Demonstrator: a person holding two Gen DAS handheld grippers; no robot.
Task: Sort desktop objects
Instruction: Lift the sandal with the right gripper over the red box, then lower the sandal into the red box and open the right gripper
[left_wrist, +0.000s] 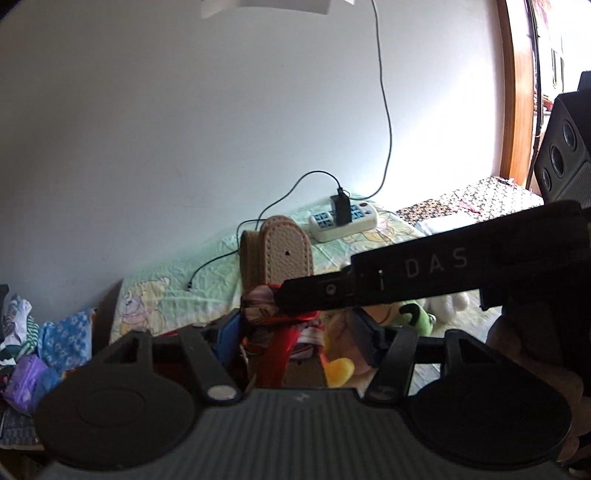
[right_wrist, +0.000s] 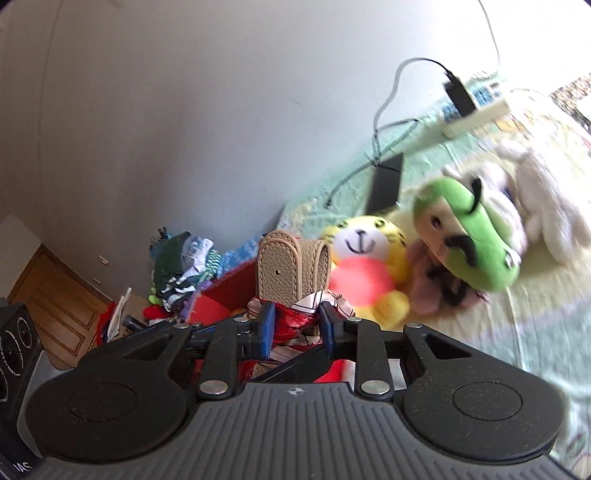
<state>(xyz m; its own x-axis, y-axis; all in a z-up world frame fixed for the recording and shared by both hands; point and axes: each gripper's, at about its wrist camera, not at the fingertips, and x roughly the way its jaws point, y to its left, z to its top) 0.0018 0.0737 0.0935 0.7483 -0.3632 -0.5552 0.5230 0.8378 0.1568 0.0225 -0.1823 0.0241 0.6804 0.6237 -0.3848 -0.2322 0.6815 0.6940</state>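
A beige leather bag handle (right_wrist: 277, 273) stands upright, with a red-and-white patterned scarf (right_wrist: 295, 321) knotted at its base over a red bag (right_wrist: 210, 306). My right gripper (right_wrist: 297, 317) is shut on the scarf-wrapped base of the handle, blue pads pressing from both sides. In the left wrist view the same handle (left_wrist: 286, 251) rises ahead, and the black finger of the right gripper (left_wrist: 406, 273) crosses in from the right. My left gripper (left_wrist: 295, 328) is open around the scarf (left_wrist: 258, 306) and a red strap. A gap shows beside its right fingertip (left_wrist: 364, 332).
Plush toys lie on the pale sheet: a yellow tiger (right_wrist: 365, 266), a green one (right_wrist: 469, 236), a white one (right_wrist: 546, 206). A white power strip (left_wrist: 343, 221) with a charger and cables sits by the wall, near a black box (right_wrist: 388, 181). Clothes (right_wrist: 184, 266) are piled at the left.
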